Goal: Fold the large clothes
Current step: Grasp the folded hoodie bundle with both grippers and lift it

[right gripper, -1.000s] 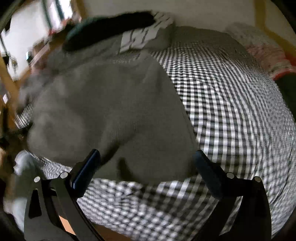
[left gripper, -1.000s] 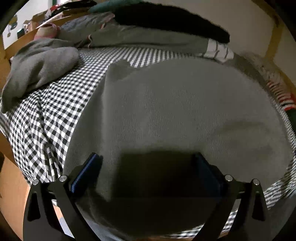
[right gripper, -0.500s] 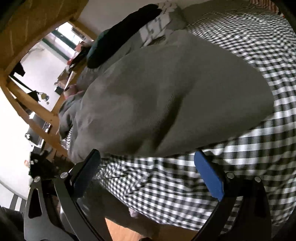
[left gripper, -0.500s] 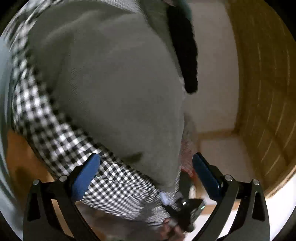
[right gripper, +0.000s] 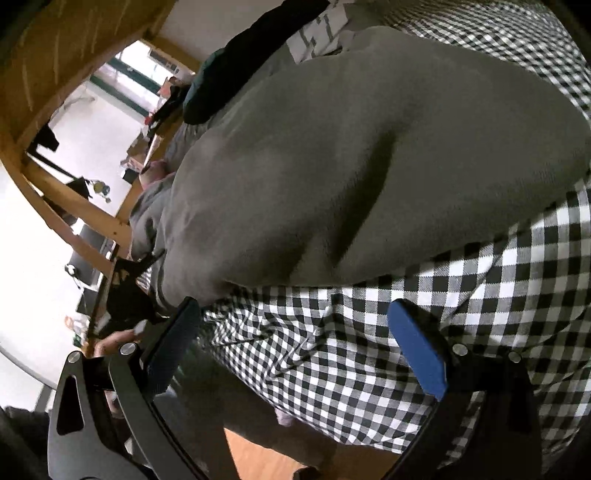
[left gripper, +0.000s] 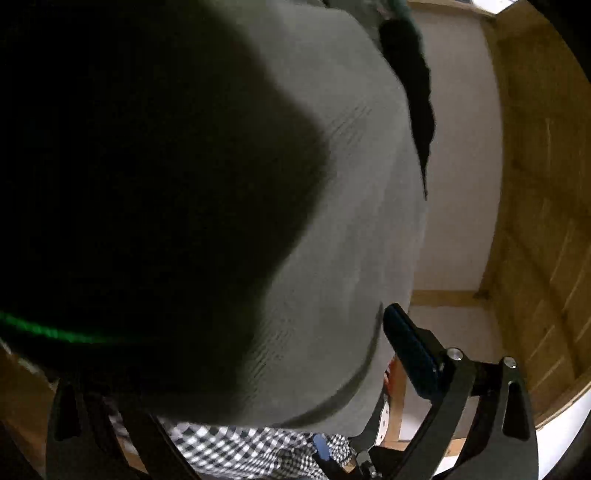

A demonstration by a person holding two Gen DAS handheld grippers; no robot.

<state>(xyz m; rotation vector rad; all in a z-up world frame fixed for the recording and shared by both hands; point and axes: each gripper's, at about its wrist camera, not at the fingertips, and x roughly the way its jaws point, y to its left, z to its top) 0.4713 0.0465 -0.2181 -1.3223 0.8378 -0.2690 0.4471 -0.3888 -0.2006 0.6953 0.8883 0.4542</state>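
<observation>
A large grey knit garment (right gripper: pixel 369 155) lies folded on a bed with a black-and-white checked sheet (right gripper: pixel 369 332). My right gripper (right gripper: pixel 295 339) is open and empty, over the sheet just below the garment's near edge. In the left wrist view the same garment (left gripper: pixel 332 258) fills most of the frame, close to the lens, its left part in deep shadow. My left gripper (left gripper: pixel 258 369) is open with the garment's lower edge between its fingers; the blue right finger (left gripper: pixel 406 350) shows, the left one is hidden in shadow. The left gripper also shows in the right wrist view (right gripper: pixel 125 291) at the garment's left corner.
Dark green and black clothes (right gripper: pixel 229 74) and a striped cloth (right gripper: pixel 321 33) are piled behind the garment. More grey clothing (right gripper: pixel 147 206) lies at its left. A wooden bed frame (right gripper: pixel 74 206) runs along the left, a wooden wall (left gripper: pixel 535 184) on the right. Wood floor (right gripper: pixel 258 458) lies below.
Both grippers have rolled and swung sideways. The left gripper has come close against the garment, which now sits between its fingers. The right gripper has dropped toward the bed's near edge.
</observation>
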